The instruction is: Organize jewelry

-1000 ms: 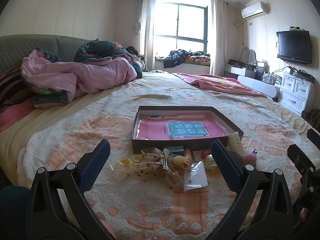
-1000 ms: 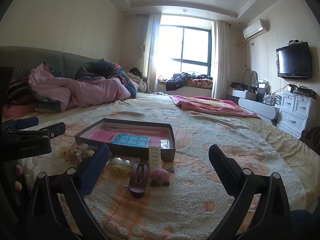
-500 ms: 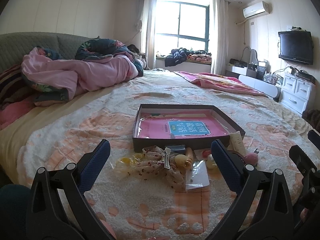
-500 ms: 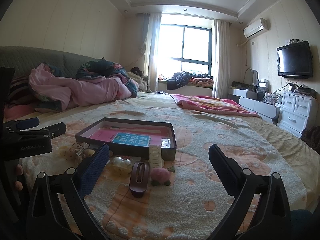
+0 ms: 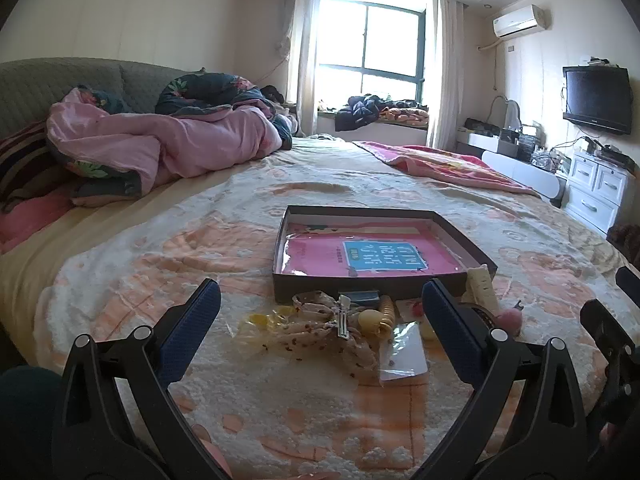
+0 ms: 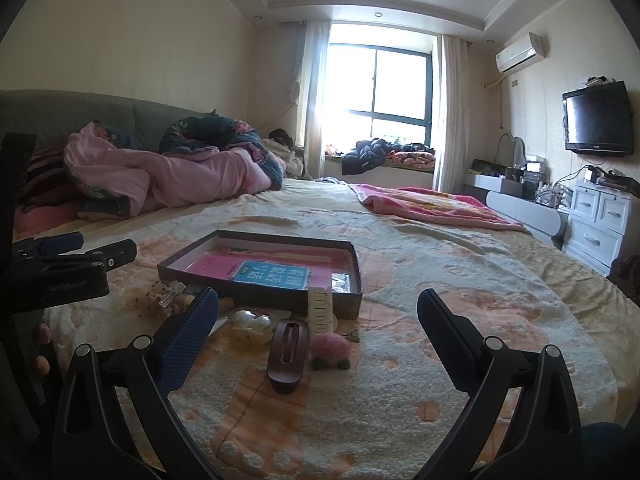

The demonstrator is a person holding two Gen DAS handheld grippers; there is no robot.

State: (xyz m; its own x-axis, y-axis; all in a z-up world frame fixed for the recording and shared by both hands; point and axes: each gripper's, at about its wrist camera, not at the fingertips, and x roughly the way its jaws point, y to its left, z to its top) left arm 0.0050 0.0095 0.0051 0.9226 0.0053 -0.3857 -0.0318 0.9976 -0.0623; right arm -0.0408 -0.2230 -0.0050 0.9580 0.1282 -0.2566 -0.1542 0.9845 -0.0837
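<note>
Both sets of jaws are spread wide with nothing between them: the left gripper hovers low over the near edge of the bed, and the right gripper does the same just off to its side. Biggest thing is the bed itself, covered by a fuzzy cream-and-orange blanket, with a bunched pink duvet up by the headboard. Near the blanket's front edge sits a shallow dark box holding a pink booklet with a blue label, flat on the bottom. All the jewelry-type stuff is piled on the blanket right against the box's near wall. From the left wrist view: a floral scrunchie with a silver hair clip lying on it, a yellow spiral hair tie beside that, and a small clear plastic packet a bit closer. From the right wrist view: a cream comb clip leaning on the box's near corner, a dark maroon barrette in front of it, a pink fuzzy pom-pom touching the barrette's side, and a pearl cluster just left of them.
</note>
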